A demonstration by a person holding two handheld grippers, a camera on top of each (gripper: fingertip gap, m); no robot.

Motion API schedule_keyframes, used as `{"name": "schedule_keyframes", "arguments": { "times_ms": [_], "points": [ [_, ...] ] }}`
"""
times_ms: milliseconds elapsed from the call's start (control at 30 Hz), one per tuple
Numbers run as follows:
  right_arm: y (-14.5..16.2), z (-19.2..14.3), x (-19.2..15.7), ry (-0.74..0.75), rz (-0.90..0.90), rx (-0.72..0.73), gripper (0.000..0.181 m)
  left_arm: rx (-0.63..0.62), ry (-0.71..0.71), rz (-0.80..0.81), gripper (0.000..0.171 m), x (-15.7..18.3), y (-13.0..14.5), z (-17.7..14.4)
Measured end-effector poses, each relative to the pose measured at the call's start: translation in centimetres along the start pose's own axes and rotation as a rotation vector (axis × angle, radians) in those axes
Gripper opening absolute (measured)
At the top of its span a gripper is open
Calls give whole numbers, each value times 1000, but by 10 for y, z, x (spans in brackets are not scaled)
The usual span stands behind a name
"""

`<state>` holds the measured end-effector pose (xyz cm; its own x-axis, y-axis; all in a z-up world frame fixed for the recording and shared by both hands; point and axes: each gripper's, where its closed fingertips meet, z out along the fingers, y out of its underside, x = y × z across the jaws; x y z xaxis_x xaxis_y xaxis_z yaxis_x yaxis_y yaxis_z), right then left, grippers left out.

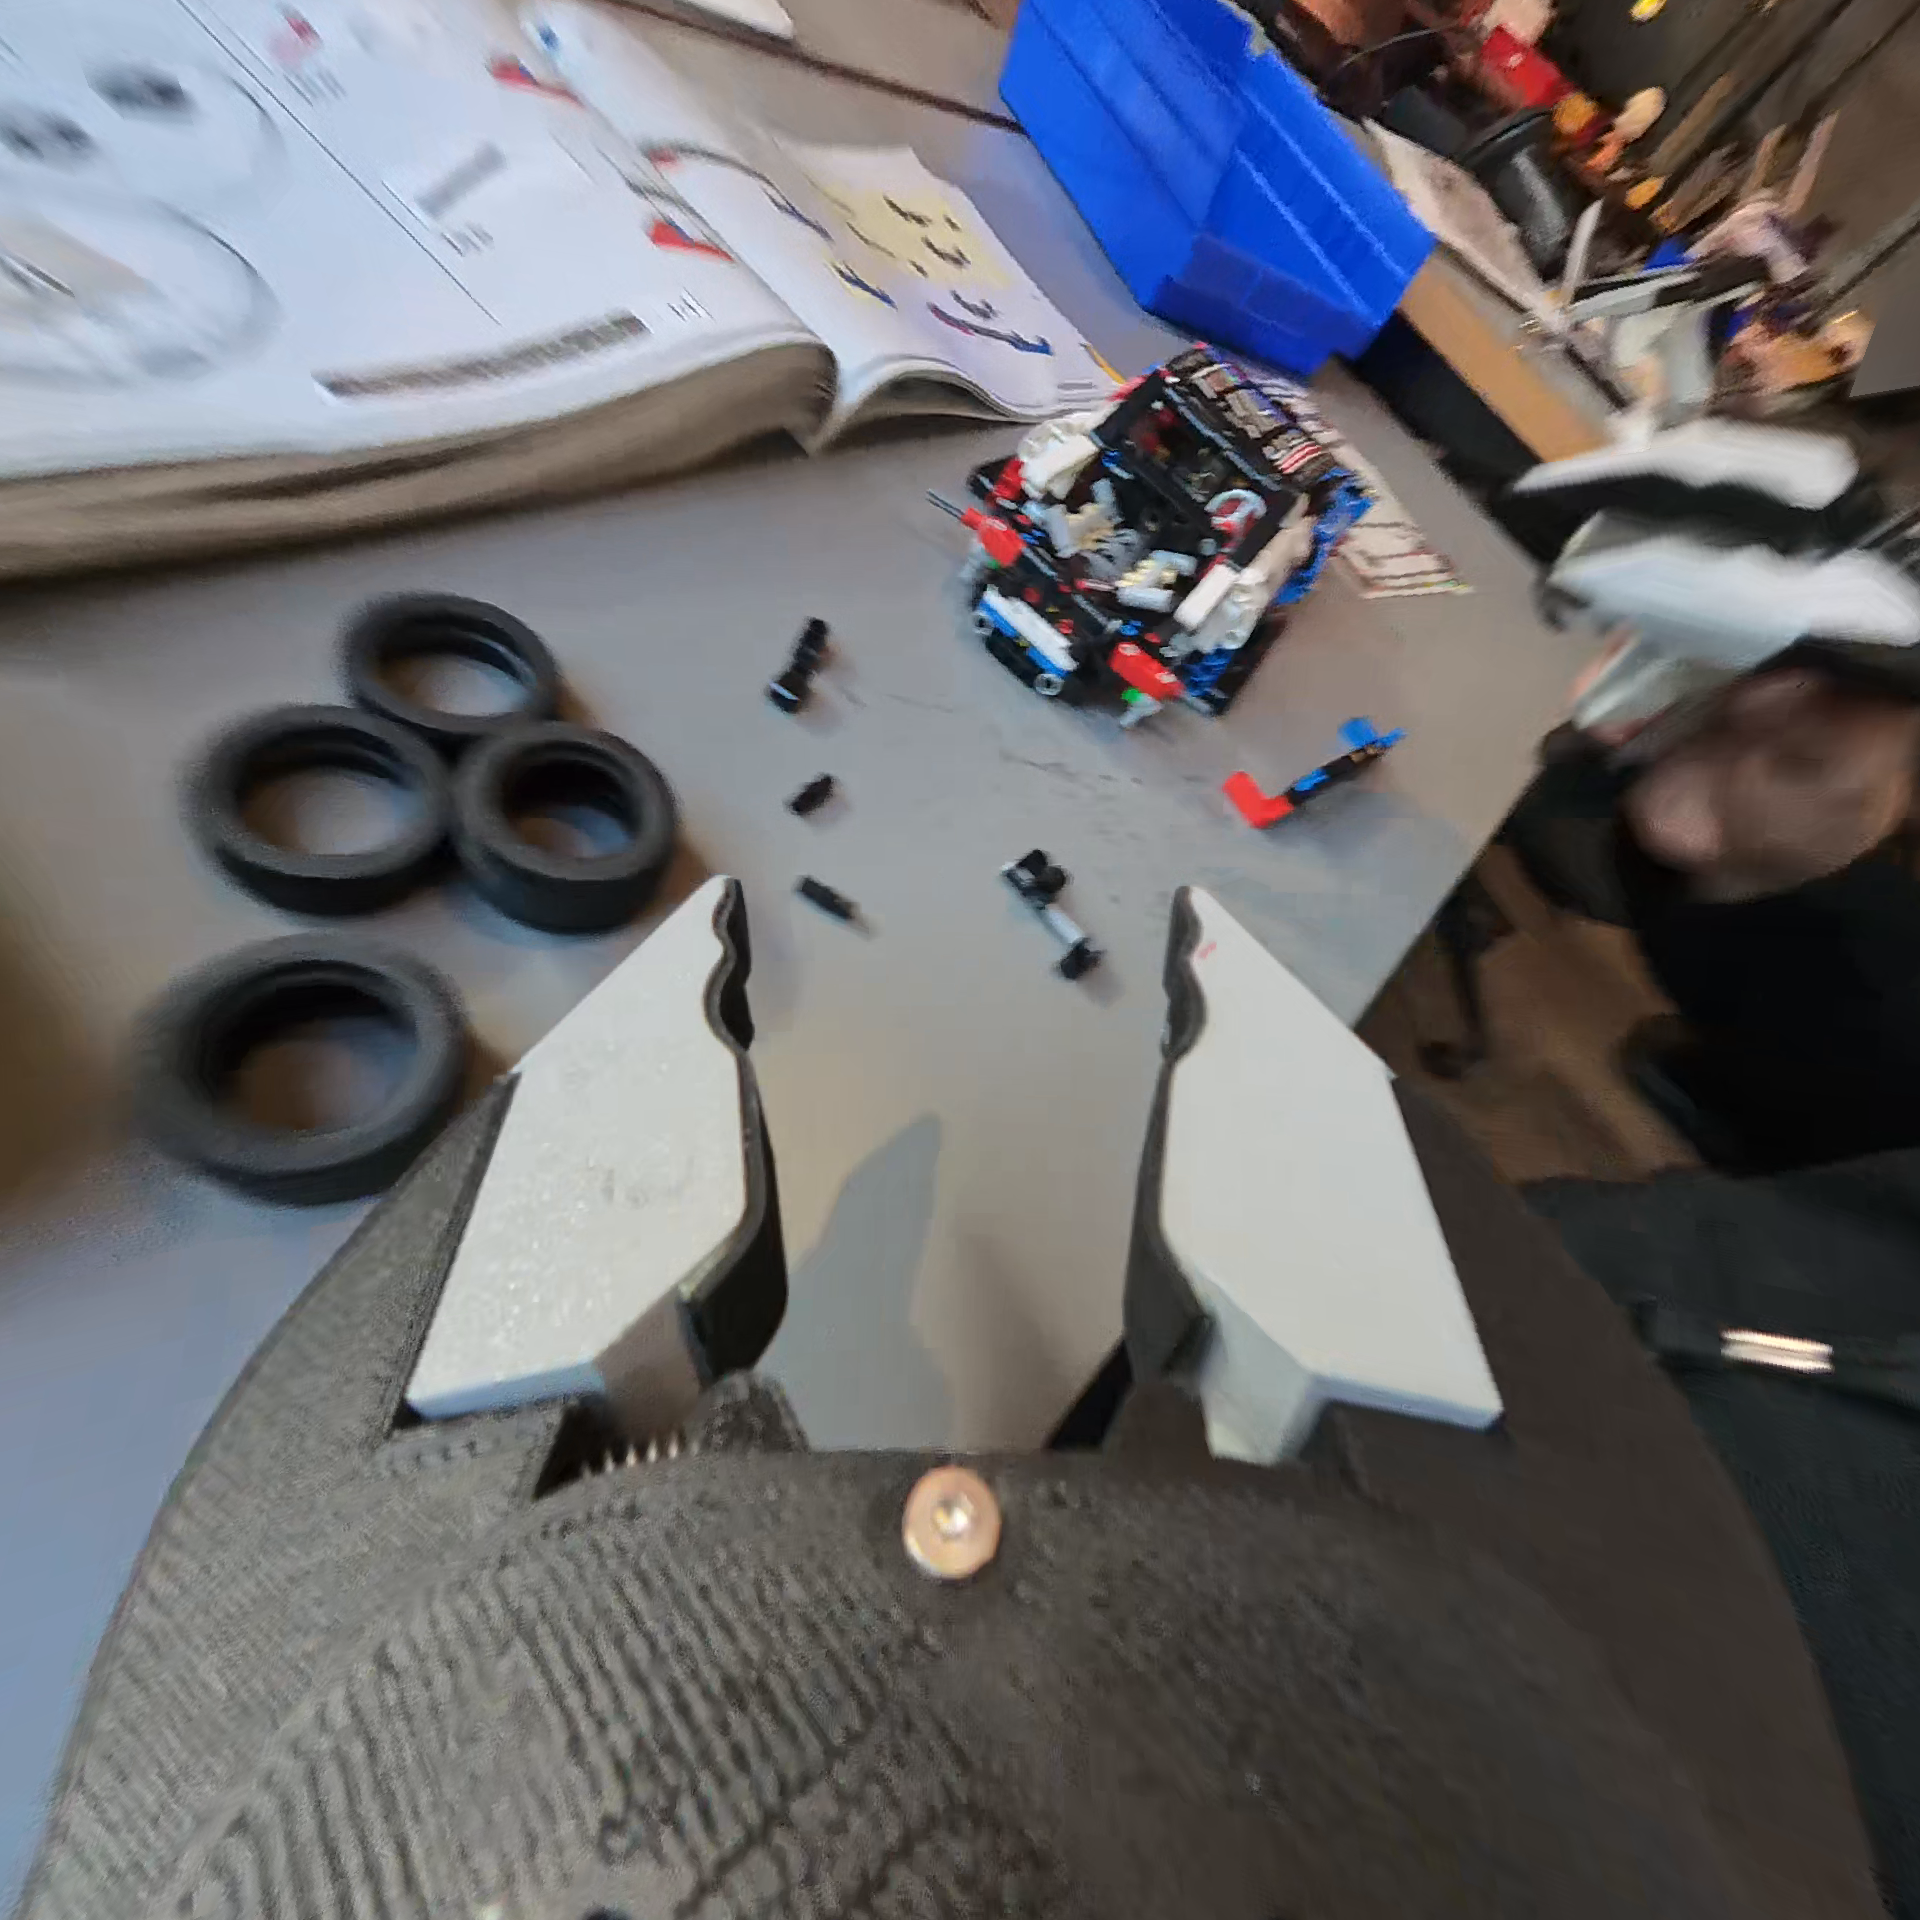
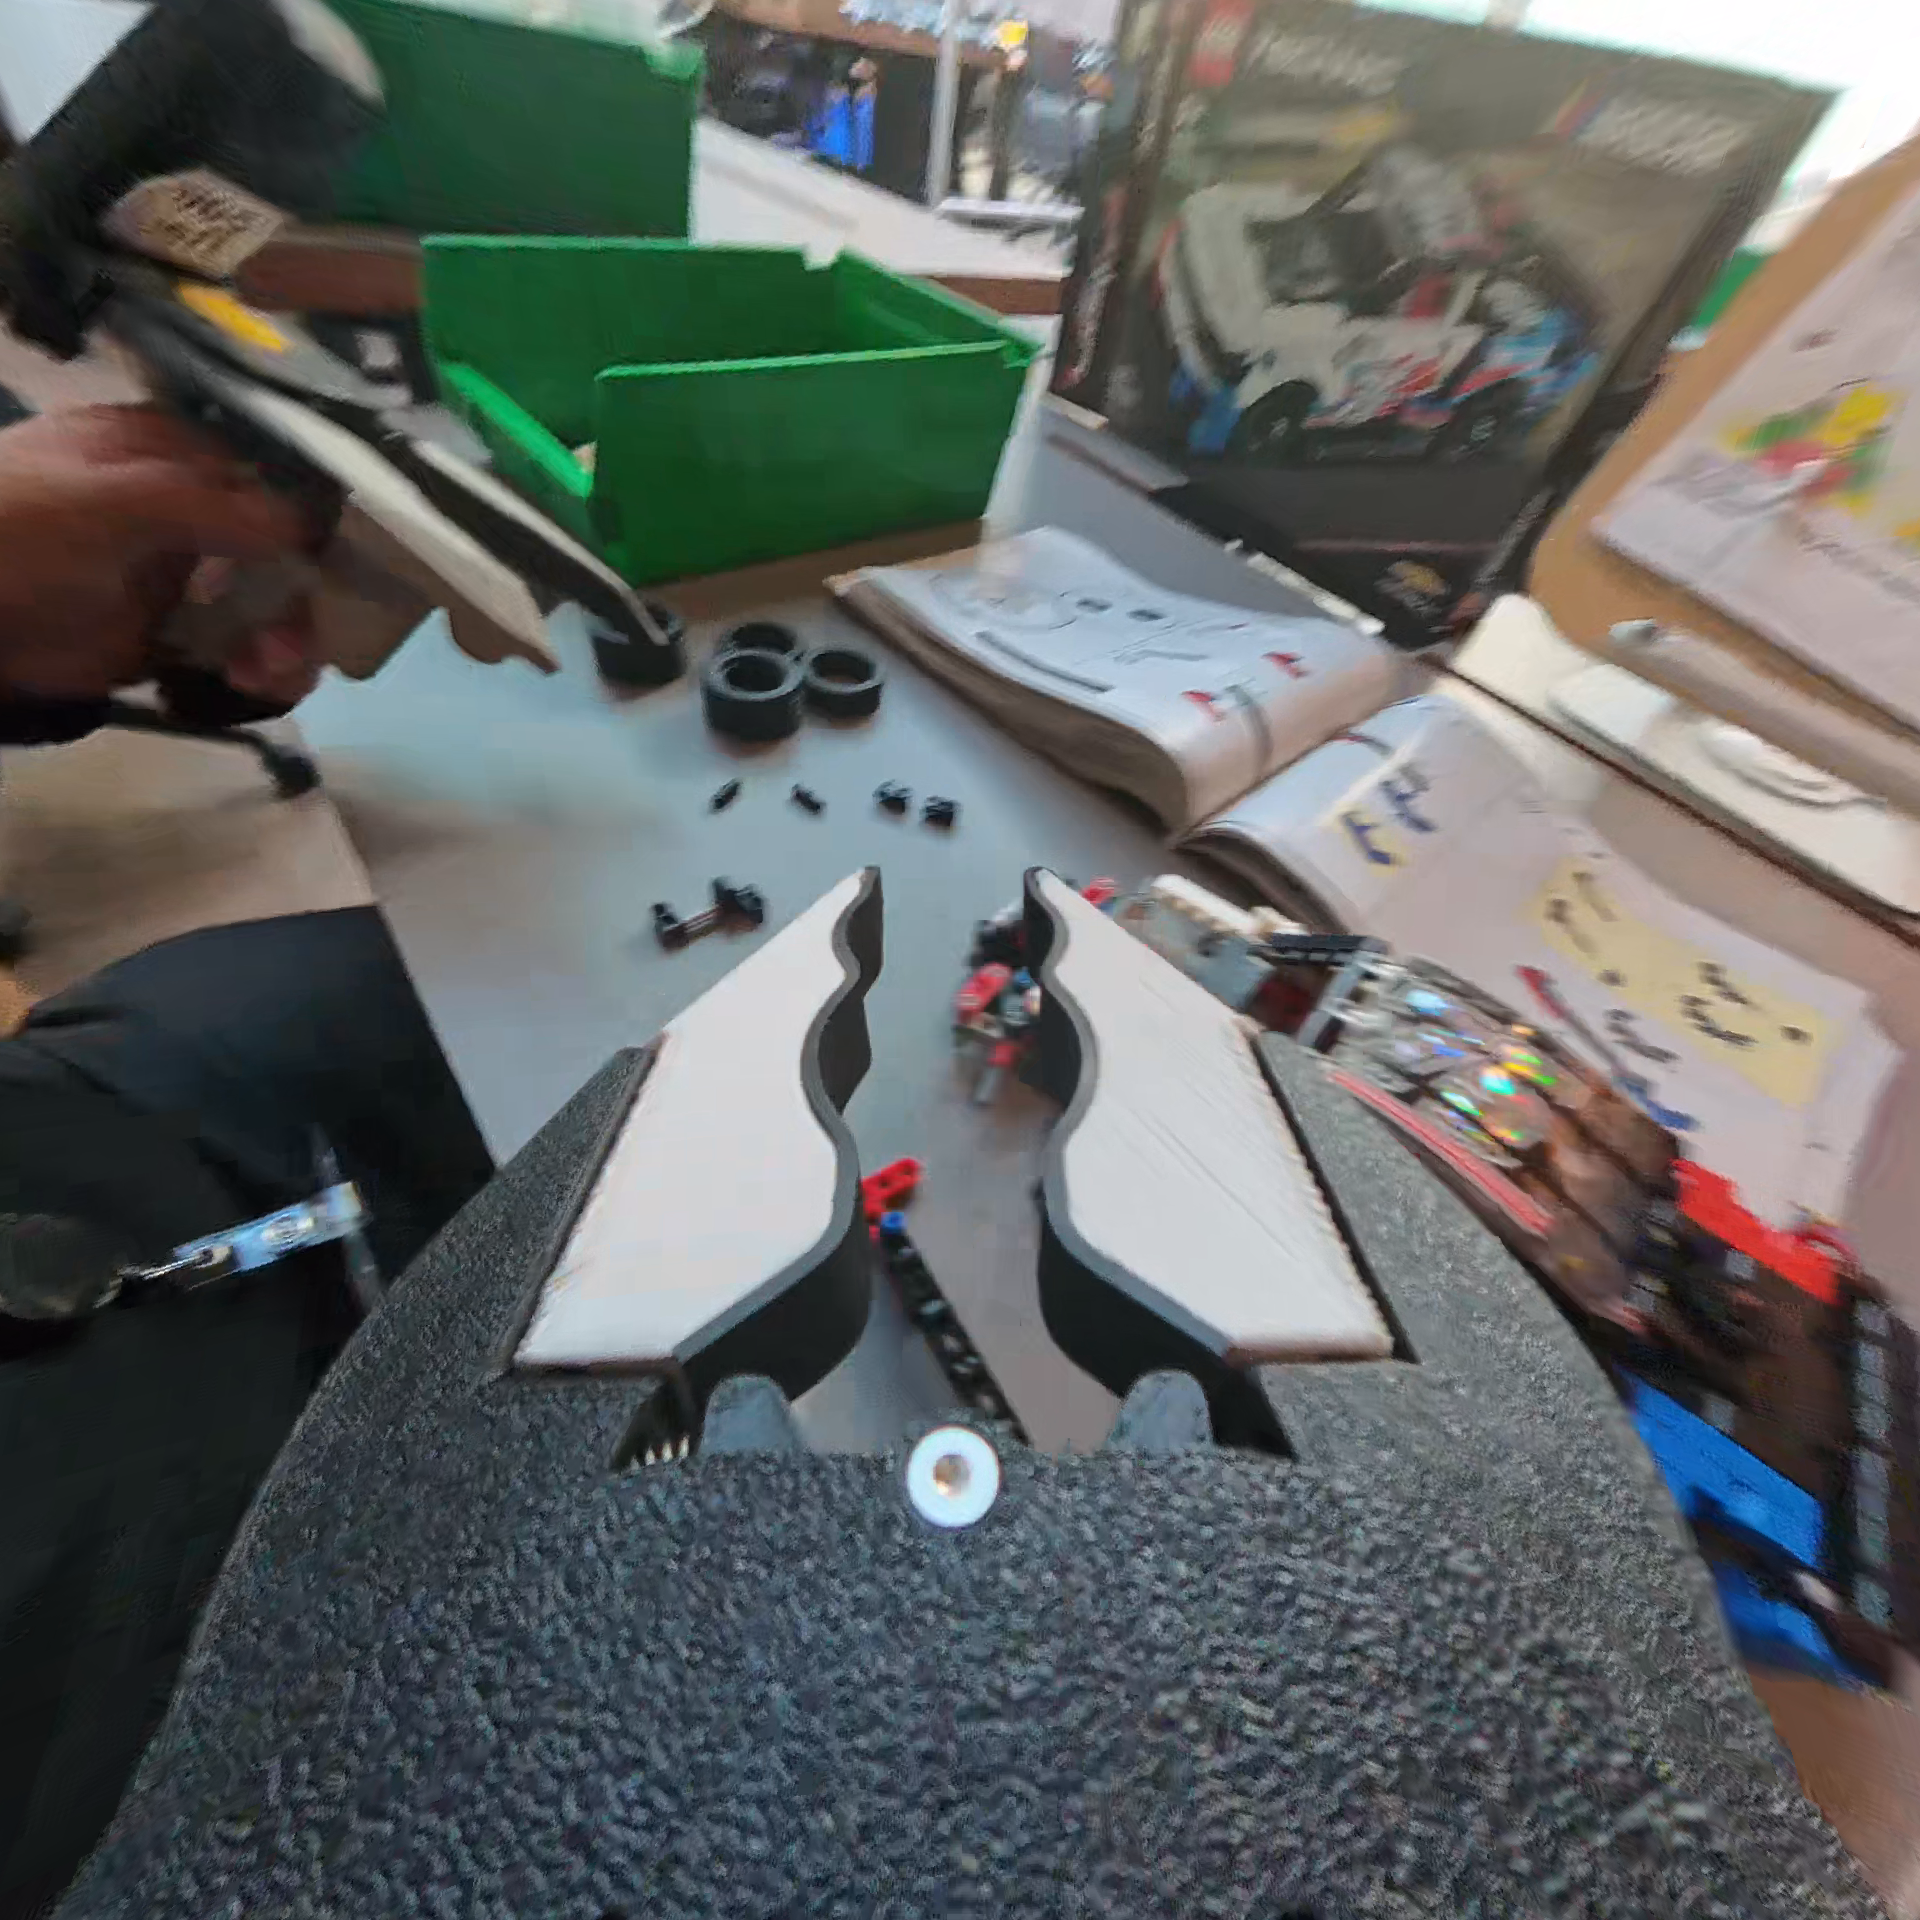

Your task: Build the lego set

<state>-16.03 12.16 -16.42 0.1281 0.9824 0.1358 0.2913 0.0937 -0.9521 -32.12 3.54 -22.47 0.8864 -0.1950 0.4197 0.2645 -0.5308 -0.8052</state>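
the left gripper (image 1: 956, 914) hangs above the grey table (image 1: 623, 1039) with its grey, black-edged fingers spread wide and nothing between them, released, probably so it can drop over one of the small black connector pins (image 1: 828, 896) lying just beyond its tips. a short black-and-grey axle assembly (image 1: 1055, 909) lies between the fingertips' line of sight, apart from both.

the right gripper (image 2: 954, 904) is also released and empty, its gap narrower, hovering over a red-tipped black beam (image 2: 914, 1257) on the table; it looks poised to pick that up.

further out, four black rubber tyres (image 1: 416, 800) sit grouped to one side, likely parked until the wheels are due. the half-built lego car chassis in black, white, red and blue (image 1: 1143, 551) rests upright past the loose parts, near the table's far edge, just beside the open instruction booklet (image 1: 436, 270), laid flat where it can be read. a blue plastic bin (image 1: 1216, 166) stands behind.
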Motion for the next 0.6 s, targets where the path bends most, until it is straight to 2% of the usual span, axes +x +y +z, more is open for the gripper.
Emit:
{"name": "schedule_keyframes", "arguments": {
  "times_ms": [133,300,400,467,600],
  "points": [
    [-6,-50,74,249,17,115,28,66,-132,158,77,-24,0,-13],
    [26,-87,135,393,134,183,31,54,-93,147,75,-23,7,-9],
    [53,-92,155,440,130,179,30,68,-99,183,71,-20,7,-9],
    [71,-85,156,410,137,147,30,58,-101,200,69,-18,10,-7],
    [68,-79,152,394,67,144,28,36,-117,236,66,-17,13,-4]
  ]
}}
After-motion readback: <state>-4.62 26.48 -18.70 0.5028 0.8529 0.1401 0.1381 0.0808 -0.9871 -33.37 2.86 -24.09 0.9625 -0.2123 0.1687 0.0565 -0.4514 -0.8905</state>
